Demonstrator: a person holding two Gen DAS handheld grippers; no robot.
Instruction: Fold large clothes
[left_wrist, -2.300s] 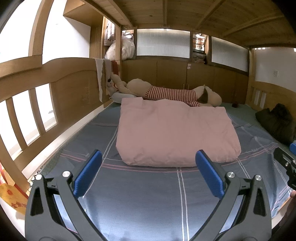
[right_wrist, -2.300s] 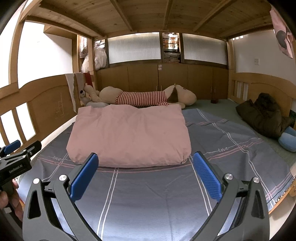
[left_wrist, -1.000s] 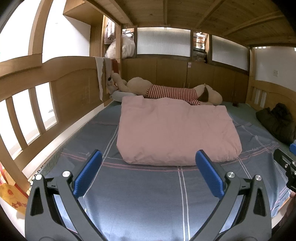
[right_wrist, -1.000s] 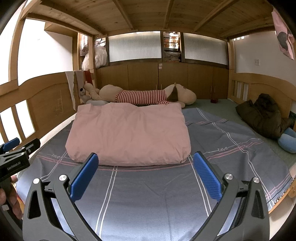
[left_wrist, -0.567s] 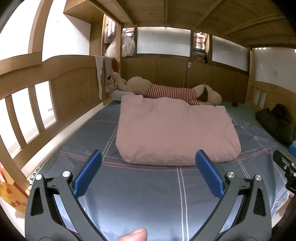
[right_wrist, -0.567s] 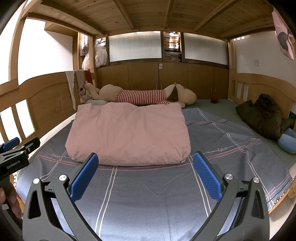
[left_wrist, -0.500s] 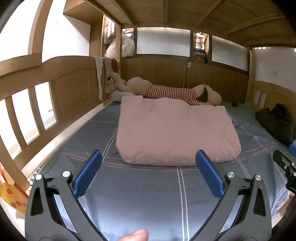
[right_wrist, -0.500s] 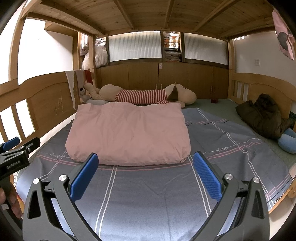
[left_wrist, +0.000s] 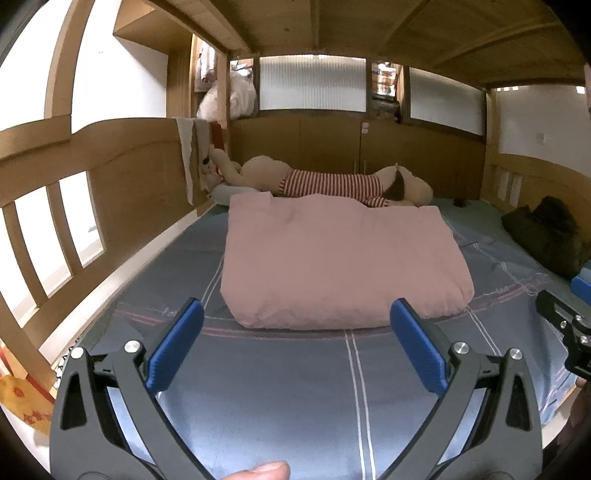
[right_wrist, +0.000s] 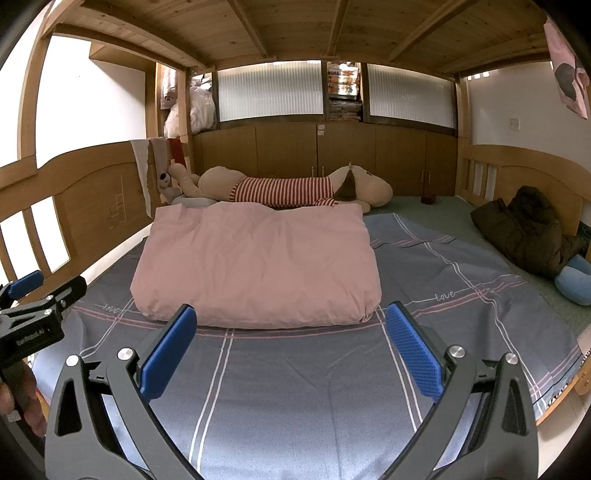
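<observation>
The pink folded duvet (left_wrist: 340, 266) (or whatever big padded thing that is) sits right in the middle of the bed, lying flat on the grey-blue sheet (left_wrist: 280, 384) with its pink and white stripes. From the left wrist camera it's dead ahead at 12 o'clock, past the tips of the left tool (left_wrist: 295, 347). Same deal from the right wrist view, pink bundle (right_wrist: 258, 266) at 12 o'clock, beyond the right tool (right_wrist: 290, 349).

Both tools are spread wide, blue pads far apart, nothing between them, just hovering over the near end of the sheet. Neither one touches the pink thing. In the left view the right tool's black body pokes in at 3 o'clock, and in the right view the left tool shows at 9 o'clock with a bit of hand (right_wrist: 22, 402) under it. A fingertip (left_wrist: 264, 472) peeks in at 6 o'clock in the left view.

Behind the pink bundle, up at 12 o'clock against the wooden headboard cabinets (right_wrist: 332, 158), a big plush dog (right_wrist: 295, 188) in a red-striped shirt lies on its side. Over at 3 o'clock there's a dark jacket (right_wrist: 528, 229) heaped near the wooden rail, with a light blue cushion (right_wrist: 576, 280) just beside it. Wooden slatted rail (left_wrist: 48, 229) runs along at 9 o'clock, with a cloth (left_wrist: 186, 158) draped over its far end.
</observation>
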